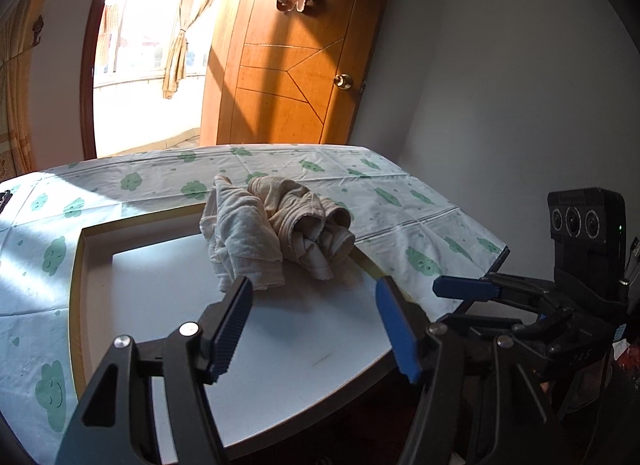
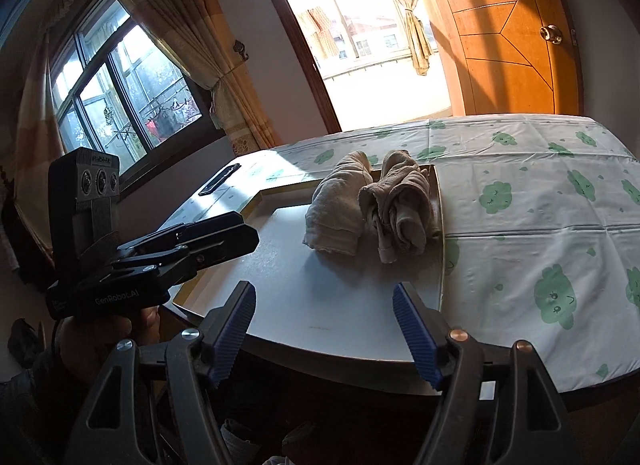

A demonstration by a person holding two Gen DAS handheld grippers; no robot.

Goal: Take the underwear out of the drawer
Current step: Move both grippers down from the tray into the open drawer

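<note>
Underwear, two pieces: your pale off-white piece (image 1: 240, 237) and your beige rolled piece (image 1: 308, 225) lie bunched side by side and touching, in the far right corner of the open drawer (image 1: 96, 265). In the right wrist view the pale piece (image 2: 340, 205) sits to the left and the beige piece (image 2: 400, 205) lies against the drawer's right wall.

Drawer: white floor, yellowish rim, pulled out toward you; apart from the two pieces its floor shows bare.

Your left gripper (image 1: 316, 321): blue ribbed pads spread wide apart, holding nothing, hovering above the near half of the drawer, short of the underwear. In the right wrist view it (image 2: 224, 229) shows side-on at the drawer's left edge.

Your right gripper (image 2: 324, 329): pads likewise wide apart, holding nothing, over the drawer's near edge. In the left wrist view it (image 1: 464, 289) hangs off the drawer's right side.

Tabletop: covered by a white cloth with green cloud prints (image 1: 400, 201), running around the drawer's left, far and right sides. A dark flat object (image 2: 220, 181) lies near the tabletop's far left corner.

Beyond: orange wooden door (image 1: 288, 77) standing open, tied curtain (image 1: 180, 45), window (image 2: 120, 97).
</note>
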